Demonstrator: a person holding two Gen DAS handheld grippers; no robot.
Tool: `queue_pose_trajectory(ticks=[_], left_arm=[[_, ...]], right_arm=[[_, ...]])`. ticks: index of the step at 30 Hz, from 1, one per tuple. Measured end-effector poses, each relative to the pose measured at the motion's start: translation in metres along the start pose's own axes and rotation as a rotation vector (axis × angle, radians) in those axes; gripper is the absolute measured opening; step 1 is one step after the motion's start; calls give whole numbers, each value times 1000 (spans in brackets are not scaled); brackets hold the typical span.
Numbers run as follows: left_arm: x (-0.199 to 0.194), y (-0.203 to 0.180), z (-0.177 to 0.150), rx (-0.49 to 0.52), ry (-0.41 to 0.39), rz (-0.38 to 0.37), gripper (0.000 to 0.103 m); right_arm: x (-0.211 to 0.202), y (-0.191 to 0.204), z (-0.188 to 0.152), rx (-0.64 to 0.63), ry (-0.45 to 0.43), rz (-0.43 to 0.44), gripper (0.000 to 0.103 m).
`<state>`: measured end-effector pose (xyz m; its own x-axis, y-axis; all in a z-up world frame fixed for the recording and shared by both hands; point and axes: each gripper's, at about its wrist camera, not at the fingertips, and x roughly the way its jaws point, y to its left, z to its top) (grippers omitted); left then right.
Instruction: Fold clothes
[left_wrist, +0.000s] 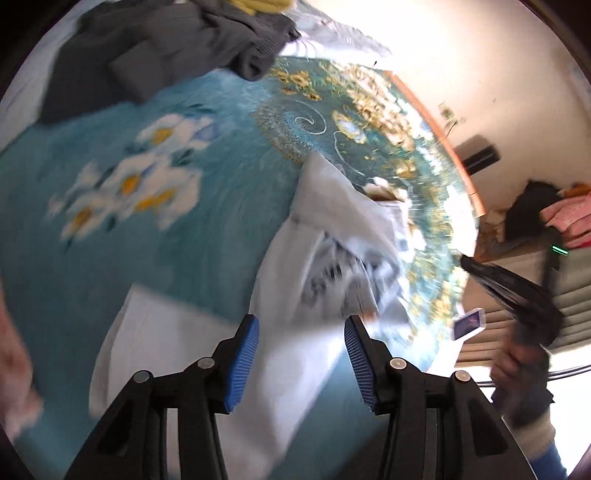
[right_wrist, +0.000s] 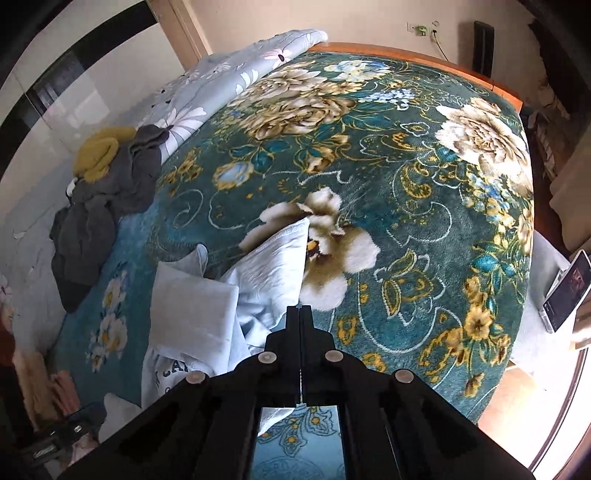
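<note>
Two grippers are working over a bed covered by a teal flowered blanket (right_wrist: 406, 229). A pale blue shirt (right_wrist: 258, 273) is lying crumpled on the blanket, near its lower left part in the right wrist view, with dark printed lettering showing on one fold. A flat, paler folded part of it is sitting just to the left of the bunched cloth.

The left gripper (left_wrist: 301, 354) is hovering over the shirt (left_wrist: 325, 251) with its blue-padded fingers (left_wrist: 243, 365) spread wide, nothing between them. This view is blurred.

The right gripper (right_wrist: 300, 308) is showing its black fingers pressed together, tips touching, just beside the shirt's edge. Whether any cloth is pinched between them cannot be told. In the left wrist view this gripper (left_wrist: 469, 326) is appearing at the right edge, held in the person's hand.

A heap of dark grey clothes (right_wrist: 107, 206) is lying at the far left of the bed, well apart from the shirt, with a yellow garment (right_wrist: 98, 151) touching its top. A light flowered quilt (right_wrist: 229, 74) is bunched along the bed's far left side. A phone (right_wrist: 567, 291) is standing propped beside the bed on the right.
</note>
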<state>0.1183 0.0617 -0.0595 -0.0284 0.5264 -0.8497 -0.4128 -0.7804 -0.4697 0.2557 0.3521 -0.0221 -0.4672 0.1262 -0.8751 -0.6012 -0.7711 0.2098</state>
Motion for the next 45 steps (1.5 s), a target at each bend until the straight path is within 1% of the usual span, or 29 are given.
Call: queue_pose_trajectory(ticks=[3, 4, 6, 8, 9, 10, 11, 12, 13, 16, 17, 18, 19, 20, 21, 22, 25, 29, 31, 34, 36, 38, 41, 43, 44, 45], left_arm=[[31, -5, 25, 38, 24, 55, 52], [39, -5, 29, 52, 36, 74, 52], [54, -8, 35, 79, 53, 87, 52], [65, -7, 38, 91, 64, 100, 50], [70, -6, 39, 91, 68, 108, 31], [71, -7, 39, 88, 67, 117, 16], [72, -7, 39, 84, 64, 126, 7], [72, -7, 39, 79, 61, 135, 6], [66, -9, 38, 82, 44, 123, 6], [44, -14, 34, 89, -12, 69, 6], [38, -14, 32, 85, -23, 48, 6], [32, -14, 31, 79, -34, 27, 6], [28, -13, 30, 63, -37, 11, 6], [26, -11, 28, 46, -39, -4, 6], [23, -10, 27, 29, -41, -19, 6], [22, -9, 26, 14, -42, -32, 6], [19, -9, 23, -28, -41, -69, 6], [17, -13, 22, -43, -40, -93, 6], [14, -15, 22, -42, -45, -100, 6], [6, -13, 22, -44, -68, -104, 6], [-2, -10, 23, -53, -89, -122, 6], [-9, -9, 26, -61, -108, -144, 6], [-23, -10, 35, -49, -161, -135, 6], [-42, -9, 42, -52, -235, -126, 2], [-52, -8, 45, -53, -273, -122, 2], [-63, -5, 49, -59, -307, -136, 2]], right_arm=[[-4, 1, -4, -37, -1, 34, 0], [-3, 2, -8, -50, 5, 37, 0], [3, 2, -16, -50, 35, 44, 0], [11, 4, -22, -45, 63, 50, 0], [15, 5, -26, -43, 77, 53, 0], [17, 7, -28, -53, 82, 55, 0], [18, 10, -30, -64, 88, 57, 0], [20, 13, -33, -74, 93, 59, 0], [21, 16, -35, -84, 99, 62, 0], [21, 32, -36, -149, 99, 103, 0], [21, 37, -36, -174, 98, 118, 2], [24, 45, -37, -203, 100, 120, 4], [26, 53, -39, -232, 102, 121, 16], [31, 59, -40, -253, 114, 121, 33], [35, 65, -42, -265, 126, 126, 38], [40, 70, -44, -279, 135, 131, 40], [53, 86, -54, -359, 147, 71, 40], [71, 98, -64, -451, 158, -10, 40], [76, 100, -65, -463, 143, -62, 40], [71, 93, -55, -438, 107, -69, 40], [62, 88, -45, -412, 68, -66, 31], [49, 88, -34, -409, 22, -56, 24], [30, 96, -16, -433, -54, -65, 23], [16, 98, -1, -415, -107, -91, 22], [8, 96, 6, -393, -136, -95, 11], [4, 93, 15, -363, -147, -90, 9]])
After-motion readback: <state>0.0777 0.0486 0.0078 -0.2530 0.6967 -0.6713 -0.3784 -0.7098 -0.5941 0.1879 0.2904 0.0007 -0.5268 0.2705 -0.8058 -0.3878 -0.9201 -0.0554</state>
